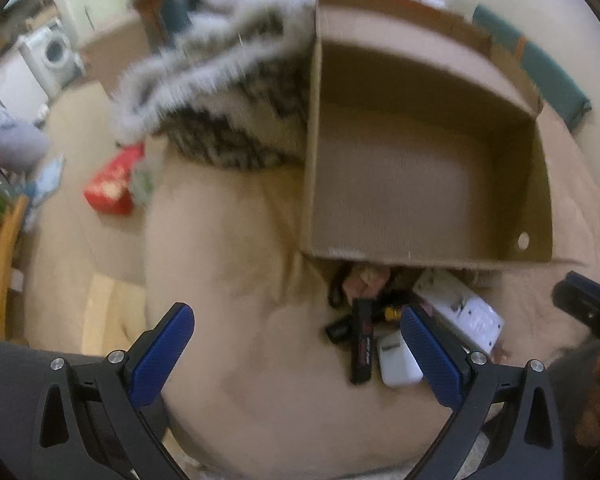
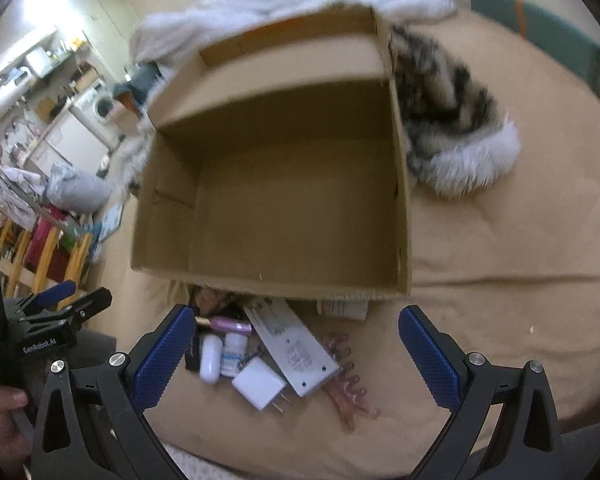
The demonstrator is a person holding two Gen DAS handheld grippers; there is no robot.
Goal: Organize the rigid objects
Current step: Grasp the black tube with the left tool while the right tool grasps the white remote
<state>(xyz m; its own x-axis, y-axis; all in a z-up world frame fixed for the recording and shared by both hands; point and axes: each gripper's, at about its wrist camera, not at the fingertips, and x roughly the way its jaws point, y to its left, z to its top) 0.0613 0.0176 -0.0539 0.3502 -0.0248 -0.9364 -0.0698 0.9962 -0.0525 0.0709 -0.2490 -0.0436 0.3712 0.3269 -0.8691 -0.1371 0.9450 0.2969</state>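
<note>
Matt brown corrugated cardboard on the box (image 2: 284,200), raw fluted edge showing along its near rim. It sits on a soft beige cloth sheet (image 2: 500,300), slightly creased. Beside the box, a fluffy fur-like fabric (image 2: 460,136), shaggy white fringe over mottled dark pile. Down front, a glossy white plastic charger (image 2: 258,386) with bare metal prongs, and a smooth white plastic power strip (image 2: 296,350). A translucent pink hair claw (image 2: 350,390), probably plastic, though the blur makes it hard to say. The right gripper (image 2: 296,356) shows rough, knurled blue pads (image 2: 162,360) on matt black plastic arms, with shiny metal screws.
</note>
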